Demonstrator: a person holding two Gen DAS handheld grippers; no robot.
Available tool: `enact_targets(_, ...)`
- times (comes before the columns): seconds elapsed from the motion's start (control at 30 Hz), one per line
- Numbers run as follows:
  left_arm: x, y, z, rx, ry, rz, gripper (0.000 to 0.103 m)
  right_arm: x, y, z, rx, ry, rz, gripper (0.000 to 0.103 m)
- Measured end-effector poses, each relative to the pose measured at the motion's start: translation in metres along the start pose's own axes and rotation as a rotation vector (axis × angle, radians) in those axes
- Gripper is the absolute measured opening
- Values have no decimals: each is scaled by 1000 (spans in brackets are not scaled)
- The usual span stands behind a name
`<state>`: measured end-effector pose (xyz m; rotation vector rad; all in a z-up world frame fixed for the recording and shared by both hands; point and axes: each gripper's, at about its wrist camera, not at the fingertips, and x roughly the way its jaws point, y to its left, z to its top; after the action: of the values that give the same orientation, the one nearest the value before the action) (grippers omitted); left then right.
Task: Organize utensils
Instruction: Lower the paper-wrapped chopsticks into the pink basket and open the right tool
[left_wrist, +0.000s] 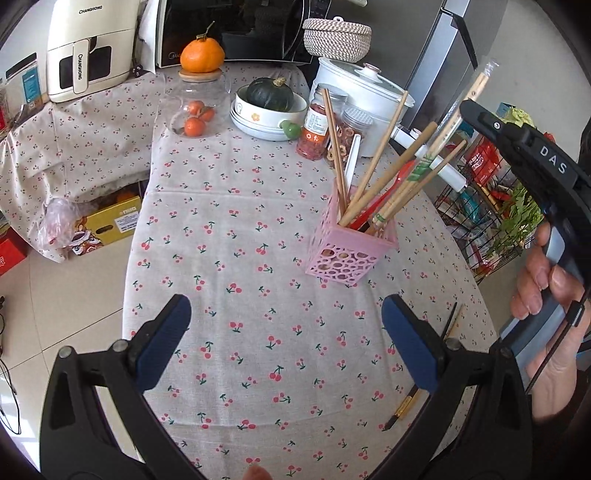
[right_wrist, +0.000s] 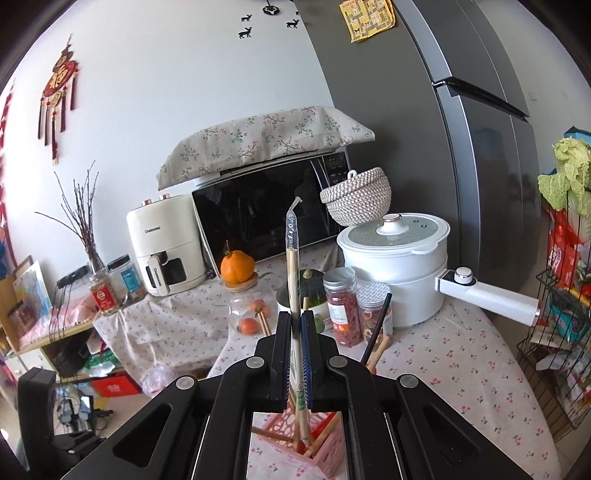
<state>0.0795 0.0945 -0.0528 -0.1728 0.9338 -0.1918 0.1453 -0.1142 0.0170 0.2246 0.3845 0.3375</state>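
A pink perforated utensil holder (left_wrist: 347, 249) stands on the cherry-print tablecloth (left_wrist: 236, 229), holding several wooden chopsticks, a red utensil and a white spoon. My right gripper (right_wrist: 296, 321) is shut on a plastic-wrapped pair of chopsticks (right_wrist: 293, 258), whose lower end reaches into the holder (right_wrist: 314, 452) below. The right gripper's body (left_wrist: 532, 147) also shows in the left wrist view, above and right of the holder. My left gripper (left_wrist: 286, 339) is open and empty, low over the cloth in front of the holder. A dark chopstick (left_wrist: 452, 321) and a gold-banded one (left_wrist: 404, 408) lie on the cloth at right.
Behind the holder stand two jars (left_wrist: 317, 129), a bowl with a green squash (left_wrist: 269, 107), a glass jar of oranges (left_wrist: 199, 107), a white pot (left_wrist: 362, 92), a microwave (right_wrist: 266, 214) and an air fryer (left_wrist: 85, 48). A wire rack (left_wrist: 491, 206) stands right of the table.
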Motion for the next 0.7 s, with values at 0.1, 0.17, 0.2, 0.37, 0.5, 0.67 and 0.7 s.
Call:
enact_targets(0.1,0,0,-1,8,-4,1,102,16,1,-6,1,27,-11,6)
enact_targets(0.17,0,0,-1,11,-4,-4,102,25,-1,-11,8,51,-15,6)
enact_targets(0.2,0,2,0,5,-3,-12,102,28,-2,-13,15,63,-18,7)
enact_targets(0.37,-1,11,2,-65,15,-76,102,28,-10,-14,66,90,-1,73)
enact_targets(0.5,-3,12,2,-86,14,-101,102,15,-14,-9,85,82,16,85)
enact_targets(0.67,-5,7,-1,-86,14,-135,102,-4,-20,-7,88,106,27,102)
enact_targets(0.7,-6,6,-2,-84,11,-140,102,-9,-22,-7,86,110,29,103)
